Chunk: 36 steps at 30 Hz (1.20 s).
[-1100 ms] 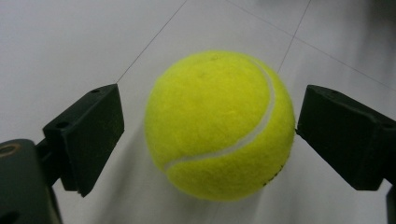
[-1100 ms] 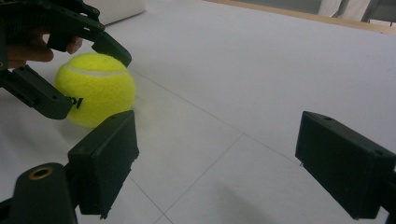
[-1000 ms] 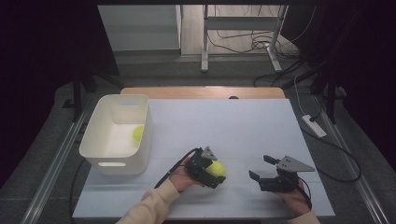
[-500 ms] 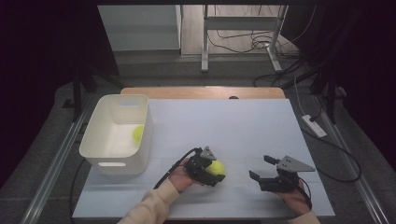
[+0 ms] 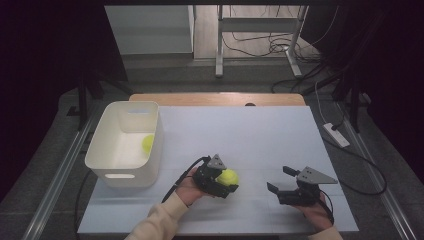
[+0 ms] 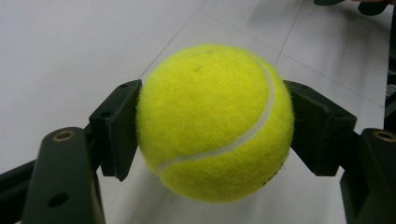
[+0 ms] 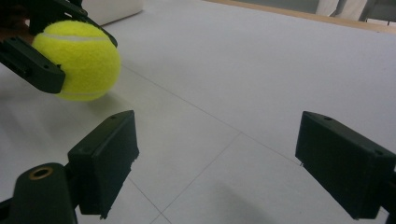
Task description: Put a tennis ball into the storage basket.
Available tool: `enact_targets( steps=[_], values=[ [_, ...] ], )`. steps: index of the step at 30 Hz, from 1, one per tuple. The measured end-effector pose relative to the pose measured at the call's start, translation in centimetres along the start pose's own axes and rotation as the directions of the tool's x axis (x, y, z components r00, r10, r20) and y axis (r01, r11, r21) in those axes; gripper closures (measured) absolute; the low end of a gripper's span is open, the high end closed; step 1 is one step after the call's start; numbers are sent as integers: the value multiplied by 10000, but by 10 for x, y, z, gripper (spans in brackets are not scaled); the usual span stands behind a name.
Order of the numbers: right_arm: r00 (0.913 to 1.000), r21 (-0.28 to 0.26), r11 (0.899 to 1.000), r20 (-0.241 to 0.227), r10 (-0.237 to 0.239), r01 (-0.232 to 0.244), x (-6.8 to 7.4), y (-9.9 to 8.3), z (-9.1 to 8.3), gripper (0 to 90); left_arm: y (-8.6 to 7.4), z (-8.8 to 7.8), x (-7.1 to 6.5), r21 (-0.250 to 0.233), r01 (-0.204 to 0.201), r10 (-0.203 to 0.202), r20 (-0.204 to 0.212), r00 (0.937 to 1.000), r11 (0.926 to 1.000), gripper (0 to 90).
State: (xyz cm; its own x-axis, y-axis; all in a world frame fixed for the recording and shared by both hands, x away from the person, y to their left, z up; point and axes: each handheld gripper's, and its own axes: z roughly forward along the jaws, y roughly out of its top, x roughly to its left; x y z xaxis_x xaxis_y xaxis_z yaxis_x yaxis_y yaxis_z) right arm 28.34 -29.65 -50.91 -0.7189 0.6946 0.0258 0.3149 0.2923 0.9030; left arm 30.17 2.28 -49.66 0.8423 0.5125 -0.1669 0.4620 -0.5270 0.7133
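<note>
A yellow tennis ball [image 5: 228, 177] [image 6: 212, 121] [image 7: 77, 59] is clamped between the black jaws of my left gripper [image 5: 226, 181] [image 6: 212, 126], low over the white table near its front middle. My right gripper [image 5: 278, 180] [image 7: 217, 163] rests at the front right, open, with bare table between its jaws. It points toward the held ball. A second yellow ball [image 5: 148, 143] lies inside the white bin [image 5: 122, 175] at the left.
The white table surface [image 5: 250, 135] stretches back to a wooden edge strip [image 5: 215, 99]. A white power strip [image 5: 336, 135] and cables lie on the floor off the right side. A metal stand [image 5: 219, 40] is beyond the table.
</note>
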Motion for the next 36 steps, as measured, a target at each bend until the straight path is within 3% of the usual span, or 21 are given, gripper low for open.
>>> enact_targets(
  steps=[23, 36],
  values=[
    [10000, -39, 10000, 4, 15, -15, 0, 0, 0, 132, 4, -33, 4, -894, 25, -53, -311, 9995, 9960, 264],
    [10000, -60, 10000, -3, 9, -9, 0, 1, -1, 132, 9, -57, 7, -1623, 121, -222, -610, 9979, 9867, 263]
  ],
)
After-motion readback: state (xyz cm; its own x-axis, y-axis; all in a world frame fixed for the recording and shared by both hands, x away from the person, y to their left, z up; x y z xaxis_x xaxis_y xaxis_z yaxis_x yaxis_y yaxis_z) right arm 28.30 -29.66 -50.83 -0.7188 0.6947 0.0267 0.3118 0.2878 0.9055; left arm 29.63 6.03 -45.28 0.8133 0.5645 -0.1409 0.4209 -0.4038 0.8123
